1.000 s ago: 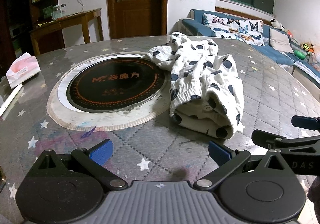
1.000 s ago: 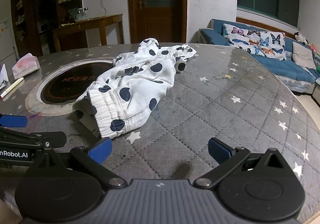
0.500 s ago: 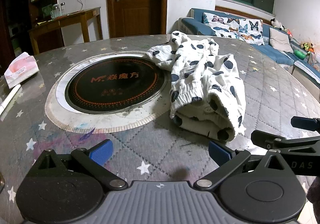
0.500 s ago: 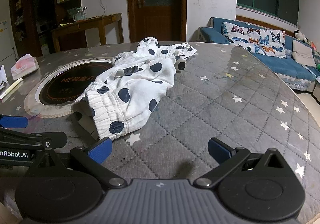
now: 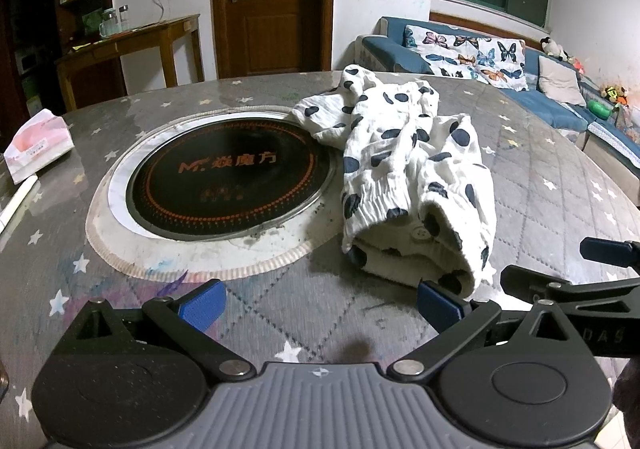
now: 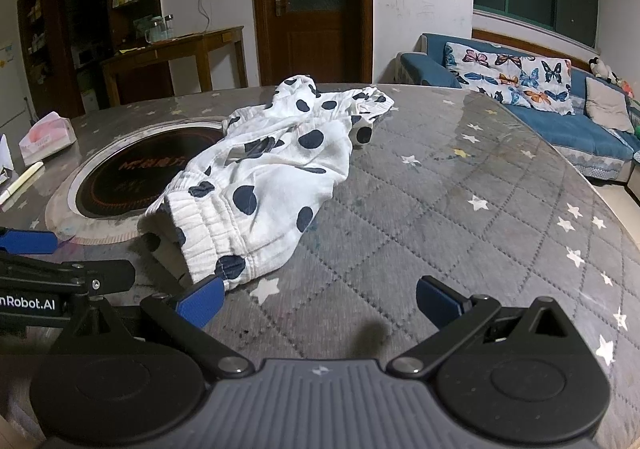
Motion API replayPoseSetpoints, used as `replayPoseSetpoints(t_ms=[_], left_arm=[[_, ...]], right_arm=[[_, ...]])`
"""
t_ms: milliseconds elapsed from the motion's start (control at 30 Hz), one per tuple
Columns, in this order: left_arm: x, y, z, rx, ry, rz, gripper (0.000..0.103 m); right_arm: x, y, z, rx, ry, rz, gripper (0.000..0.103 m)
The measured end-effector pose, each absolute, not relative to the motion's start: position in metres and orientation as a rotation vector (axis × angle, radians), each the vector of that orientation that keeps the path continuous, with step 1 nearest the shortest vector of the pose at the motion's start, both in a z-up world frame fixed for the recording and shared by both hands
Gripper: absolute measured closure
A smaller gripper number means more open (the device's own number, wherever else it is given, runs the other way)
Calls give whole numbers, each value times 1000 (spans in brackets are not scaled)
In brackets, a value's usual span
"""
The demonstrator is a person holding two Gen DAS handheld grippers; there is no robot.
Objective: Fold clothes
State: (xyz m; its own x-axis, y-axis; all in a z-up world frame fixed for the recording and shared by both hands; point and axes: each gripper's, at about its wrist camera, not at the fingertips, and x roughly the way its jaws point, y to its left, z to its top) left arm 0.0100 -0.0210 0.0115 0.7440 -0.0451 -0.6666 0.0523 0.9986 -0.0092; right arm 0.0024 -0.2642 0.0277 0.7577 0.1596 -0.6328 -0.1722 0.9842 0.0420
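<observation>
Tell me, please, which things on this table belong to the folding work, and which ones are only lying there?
Belong to the job:
- polka-dot garment, crumpled
- left gripper, open, holding nothing
- right gripper, open, holding nothing
- table, the folding surface

Only lying about:
- induction cooktop set in the table
- tissue pack
- pen

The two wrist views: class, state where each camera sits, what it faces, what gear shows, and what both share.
Left wrist: on the left gripper, facing the spotted garment and cooktop; right gripper at right.
Right wrist: on the right gripper, facing the garment; left gripper at left.
Shared: garment, cooktop, tissue pack, sofa.
</observation>
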Motion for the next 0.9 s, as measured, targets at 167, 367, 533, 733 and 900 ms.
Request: replayPoseSetpoints(t_ms=[167, 367, 533, 733, 900], left_arm=[[17, -21, 17, 18, 716, -59, 0], [31, -19, 31, 15, 690, -73, 0], [53, -20, 44, 7, 663, -98, 1], [87, -35, 47, 24, 666, -182, 22], [112, -48, 38, 50, 704, -248, 39]], right_arm=[[7, -265, 30, -12, 681, 185, 0], [17, -267, 38, -4, 662, 195, 0], [31, -272, 44, 30, 651, 199, 0], [45, -273, 47, 82, 659, 228, 1], [54, -269, 45, 109, 677, 277, 11]])
